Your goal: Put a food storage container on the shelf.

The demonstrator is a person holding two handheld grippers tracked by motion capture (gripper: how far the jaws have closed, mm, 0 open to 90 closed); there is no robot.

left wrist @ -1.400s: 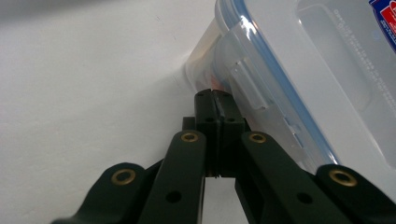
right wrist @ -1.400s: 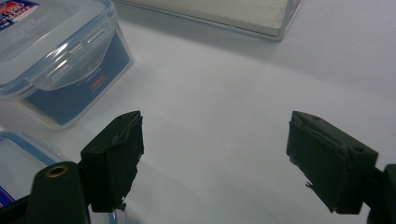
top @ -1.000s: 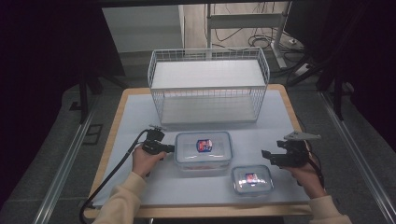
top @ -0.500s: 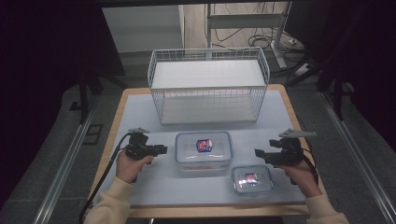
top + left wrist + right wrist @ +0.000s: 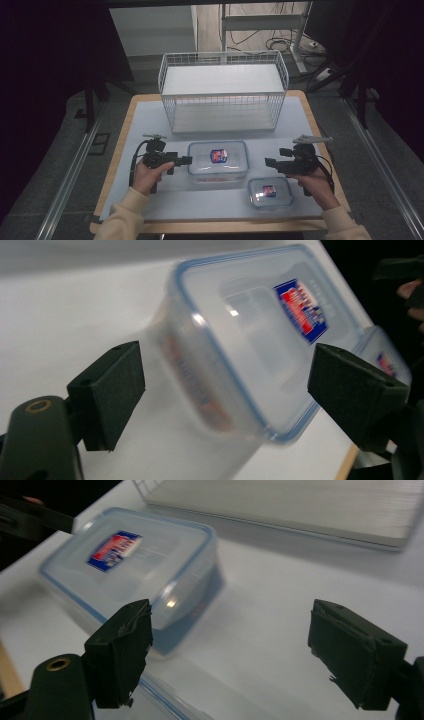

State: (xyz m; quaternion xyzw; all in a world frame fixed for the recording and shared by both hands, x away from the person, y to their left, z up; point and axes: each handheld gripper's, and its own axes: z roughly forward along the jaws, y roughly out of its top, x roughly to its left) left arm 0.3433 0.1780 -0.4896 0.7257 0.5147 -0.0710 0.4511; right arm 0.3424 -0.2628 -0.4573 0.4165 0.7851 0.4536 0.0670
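Note:
A large clear lidded container point(image 5: 218, 157) with a red-and-blue label lies mid-table. A smaller one point(image 5: 270, 192) sits at its front right. My left gripper point(image 5: 185, 160) points at the large container's left side. Its jaws have just been opening and stand wide in the left gripper view point(image 5: 225, 380), with the container point(image 5: 260, 335) just ahead and no pad pressing on it. My right gripper point(image 5: 268, 162) hovers right of the large container, above the small one. It is open point(image 5: 230, 645) and holds nothing, with the large container point(image 5: 135, 560) ahead to the left.
A white wire basket point(image 5: 223, 92) stands at the back of the table, with its base point(image 5: 300, 505) visible past the right jaws. The white mat point(image 5: 150, 120) ends at a wooden table edge. Dark floor and rails lie on both sides.
The left gripper drew back leftward from the large container, then edged toward it again, and its jaws opened. The right gripper drifted left toward the containers.

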